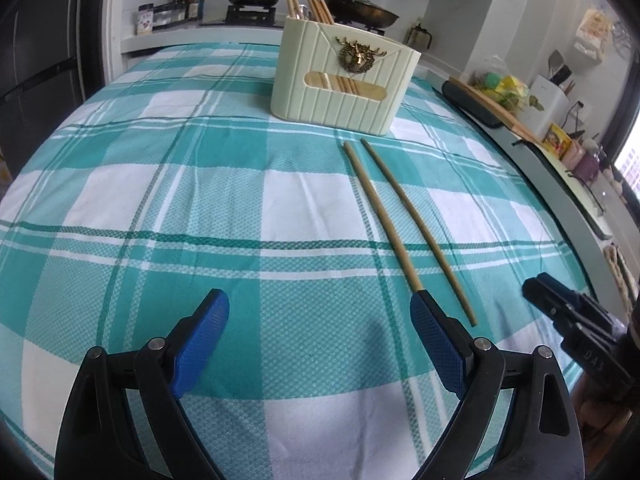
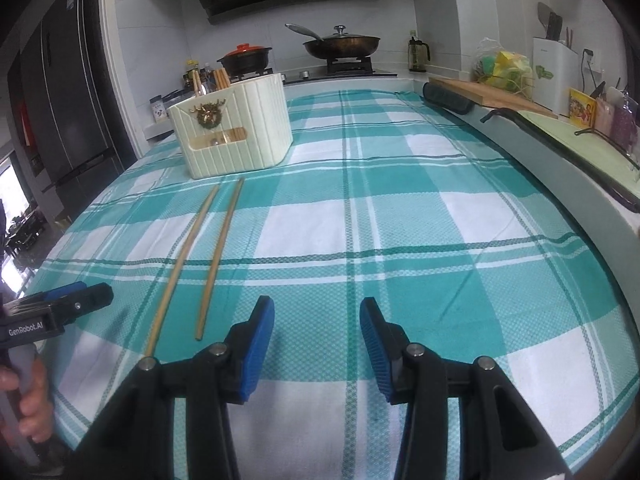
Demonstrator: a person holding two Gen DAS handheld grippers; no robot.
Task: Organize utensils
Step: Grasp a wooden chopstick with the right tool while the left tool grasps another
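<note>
Two bamboo chopsticks [image 1: 400,220] lie side by side on the teal checked tablecloth [image 1: 160,200], pointing toward a cream utensil holder [image 1: 344,80] that holds several more chopsticks. My left gripper [image 1: 320,312] is open and empty above the cloth; the near end of the left chopstick disappears behind its right finger. In the right wrist view the chopsticks [image 2: 200,256] lie left of my right gripper [image 2: 318,316], which is open and empty. The holder [image 2: 236,136] stands at the far left there. The left gripper [image 2: 64,304] shows at that view's left edge, the right gripper [image 1: 576,324] at the other's right edge.
A raised counter edge [image 2: 540,168] runs along the table's right side, with a cutting board [image 2: 492,96], bags and a knife block. A stove with a pan [image 2: 340,46] and a red-lidded pot [image 2: 244,58] stands behind. A dark fridge [image 2: 60,100] is at the left.
</note>
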